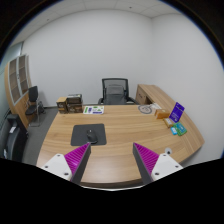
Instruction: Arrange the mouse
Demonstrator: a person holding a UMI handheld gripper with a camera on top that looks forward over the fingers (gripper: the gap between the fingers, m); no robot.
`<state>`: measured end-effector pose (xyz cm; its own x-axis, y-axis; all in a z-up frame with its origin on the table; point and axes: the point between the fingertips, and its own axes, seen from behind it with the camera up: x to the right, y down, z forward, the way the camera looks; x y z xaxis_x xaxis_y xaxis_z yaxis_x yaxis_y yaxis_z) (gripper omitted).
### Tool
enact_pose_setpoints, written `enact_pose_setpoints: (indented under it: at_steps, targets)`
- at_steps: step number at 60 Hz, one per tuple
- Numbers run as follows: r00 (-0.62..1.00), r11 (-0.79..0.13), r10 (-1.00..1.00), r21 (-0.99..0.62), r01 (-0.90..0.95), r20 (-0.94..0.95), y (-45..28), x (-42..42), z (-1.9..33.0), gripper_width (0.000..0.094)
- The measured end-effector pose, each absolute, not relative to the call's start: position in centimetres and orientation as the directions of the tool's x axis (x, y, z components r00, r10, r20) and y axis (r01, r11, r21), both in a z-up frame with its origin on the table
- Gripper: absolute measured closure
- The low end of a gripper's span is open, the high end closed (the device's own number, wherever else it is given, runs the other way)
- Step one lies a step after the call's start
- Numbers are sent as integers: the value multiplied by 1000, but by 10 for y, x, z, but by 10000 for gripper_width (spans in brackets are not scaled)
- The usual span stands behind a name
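A small dark mouse (92, 135) lies on a black mouse mat (89, 133) on the wooden desk (120, 125), towards its left half. My gripper (111, 158) is held above the desk's near edge, well short of the mat. Its fingers are spread wide with nothing between them; the left pad (77, 156) and right pad (149, 156) show magenta. The mouse is ahead of the left finger and beyond it.
A black office chair (116, 92) stands behind the desk. A purple card (177, 111) and a teal item (179, 129) sit at the desk's right end. Small items (93, 109) and a dark box (70, 103) lie at the back left. A shelf (18, 80) stands by the left wall.
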<state>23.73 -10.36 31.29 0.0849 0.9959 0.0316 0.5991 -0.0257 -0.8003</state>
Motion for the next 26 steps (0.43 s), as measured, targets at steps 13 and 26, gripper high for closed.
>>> enact_pose_setpoints:
  at_steps: [13,26]
  targets:
    - [112,-64,994,-823,564,0,-107,281,333,80]
    - [104,-35,994,-823,568,29,-106,299,329,77]
